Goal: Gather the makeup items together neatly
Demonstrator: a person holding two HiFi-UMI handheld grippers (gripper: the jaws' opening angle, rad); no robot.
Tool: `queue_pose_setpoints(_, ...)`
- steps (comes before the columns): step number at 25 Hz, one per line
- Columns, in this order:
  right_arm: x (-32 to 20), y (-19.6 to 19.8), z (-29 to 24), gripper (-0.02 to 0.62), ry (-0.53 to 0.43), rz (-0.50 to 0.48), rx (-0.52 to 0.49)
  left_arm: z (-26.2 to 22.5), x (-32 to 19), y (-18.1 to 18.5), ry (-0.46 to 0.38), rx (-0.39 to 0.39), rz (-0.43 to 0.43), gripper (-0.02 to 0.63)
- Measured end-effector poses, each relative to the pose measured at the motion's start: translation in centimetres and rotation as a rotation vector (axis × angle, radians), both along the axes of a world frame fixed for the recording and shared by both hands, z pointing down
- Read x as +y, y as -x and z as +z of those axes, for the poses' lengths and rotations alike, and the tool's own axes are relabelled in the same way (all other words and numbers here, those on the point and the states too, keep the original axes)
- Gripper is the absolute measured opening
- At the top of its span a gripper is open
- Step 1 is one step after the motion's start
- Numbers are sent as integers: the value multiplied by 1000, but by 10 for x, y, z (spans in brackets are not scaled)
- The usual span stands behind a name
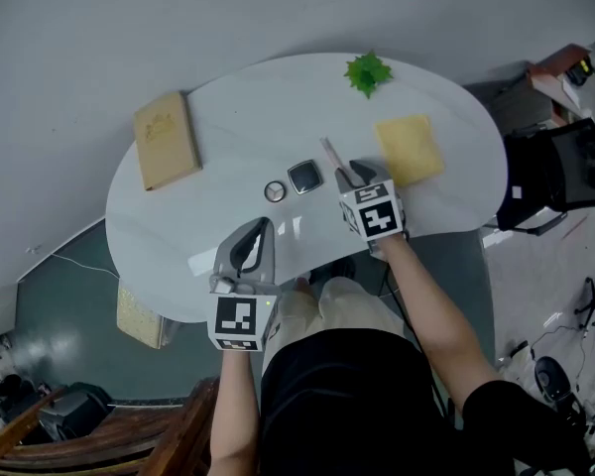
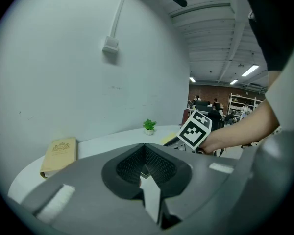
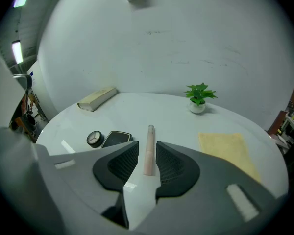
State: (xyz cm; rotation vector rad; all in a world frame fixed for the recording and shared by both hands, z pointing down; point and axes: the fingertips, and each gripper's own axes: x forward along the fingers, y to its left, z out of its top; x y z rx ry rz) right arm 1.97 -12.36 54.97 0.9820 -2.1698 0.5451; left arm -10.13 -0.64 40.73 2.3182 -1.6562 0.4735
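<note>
Jaws half-parted, my right hand-held gripper (image 3: 147,153) straddles the pink tube (image 3: 150,135) on the worktop (image 3: 161,109), square compact (image 3: 116,139) just left; next, seemingly, lift clear without knocking it; left hand-held gripper (image 2: 145,155) shut, empty.

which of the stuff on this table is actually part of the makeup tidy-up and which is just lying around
Part of the job:
- round compact
- dark square compact
- pink makeup tube

Just lying about:
- tan book
- yellow cloth
- small potted plant
</note>
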Motion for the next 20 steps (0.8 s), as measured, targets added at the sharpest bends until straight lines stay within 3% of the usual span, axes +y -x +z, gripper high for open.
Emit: queue_pose_setpoints(20,63,-20,-81,94,-142,-98,-102,-25,35,-41,-70,-7,-1,-2)
